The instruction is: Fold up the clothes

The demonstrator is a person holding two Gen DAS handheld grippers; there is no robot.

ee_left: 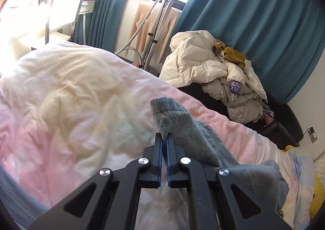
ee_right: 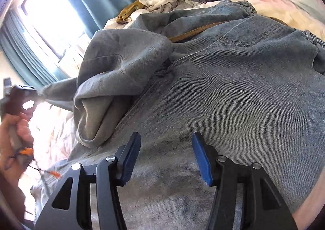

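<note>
Light blue jeans (ee_right: 223,87) lie spread on the bed, waistband toward the far right. In the left wrist view my left gripper (ee_left: 165,138) is shut on a hem corner of the jeans (ee_left: 172,116), lifting it off the pink duvet. The right wrist view shows that same left gripper (ee_right: 37,93) at the far left, held by a hand (ee_right: 18,128), pulling a leg of the jeans taut. My right gripper (ee_right: 165,140) stands open just above the seat of the jeans, with nothing between its blue pads (ee_right: 200,156).
The pink and cream duvet (ee_left: 71,91) covers the bed. Past the bed's far side a black sofa (ee_left: 284,126) carries a heap of cream jackets (ee_left: 213,69). A garment steamer stand (ee_left: 160,26) with a peach top stands by teal curtains (ee_left: 254,16).
</note>
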